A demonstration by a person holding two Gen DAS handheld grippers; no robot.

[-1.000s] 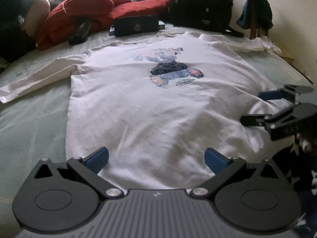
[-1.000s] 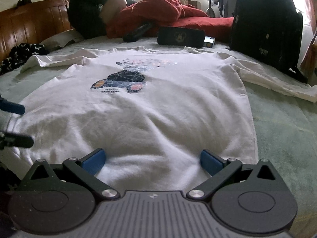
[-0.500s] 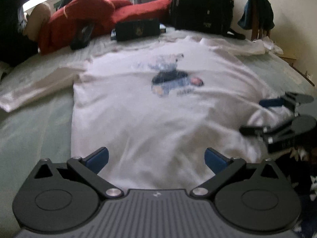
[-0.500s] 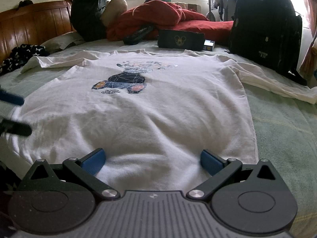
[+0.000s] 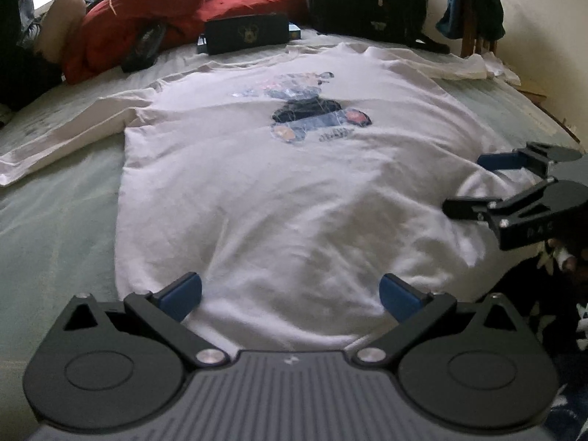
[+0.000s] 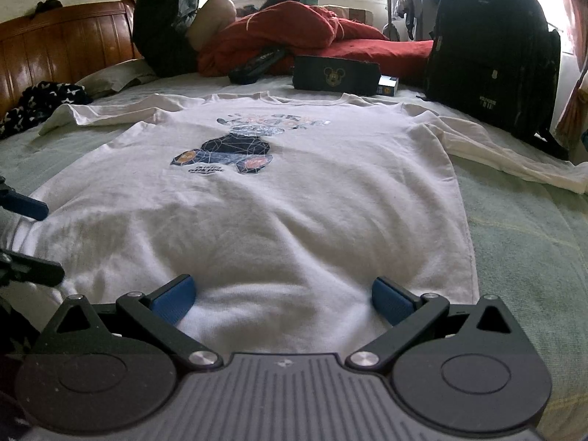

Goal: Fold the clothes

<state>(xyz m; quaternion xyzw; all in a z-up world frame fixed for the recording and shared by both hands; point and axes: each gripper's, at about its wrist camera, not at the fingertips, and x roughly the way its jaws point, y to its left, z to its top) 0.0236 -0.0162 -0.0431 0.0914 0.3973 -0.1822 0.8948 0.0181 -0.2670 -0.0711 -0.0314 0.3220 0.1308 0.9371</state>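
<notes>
A white long-sleeved shirt (image 5: 294, 191) with a dark bear print lies flat, face up, on the green bedsheet (image 5: 47, 220), sleeves spread to both sides. My left gripper (image 5: 290, 294) is open at the hem near the shirt's left corner, with cloth between its blue pads but not pinched. My right gripper (image 6: 282, 297) is open the same way over the hem of the shirt (image 6: 275, 202) near the right corner. The right gripper (image 5: 474, 183) also shows at the right edge of the left wrist view. The left gripper (image 6: 33, 239) shows at the left edge of the right wrist view.
At the far side lie a red blanket (image 5: 147, 11), a dark Mickey case (image 6: 336, 75) and a black backpack (image 6: 488, 47). A person (image 6: 165, 25) sits by the wooden headboard (image 6: 62, 47). A dark starred cloth (image 6: 40, 103) lies on the left. A chair with clothes (image 5: 474, 3) stands by the wall.
Both grippers stay open at the hem, with only a slight wobble of the left one. The person at the back has raised an arm.
</notes>
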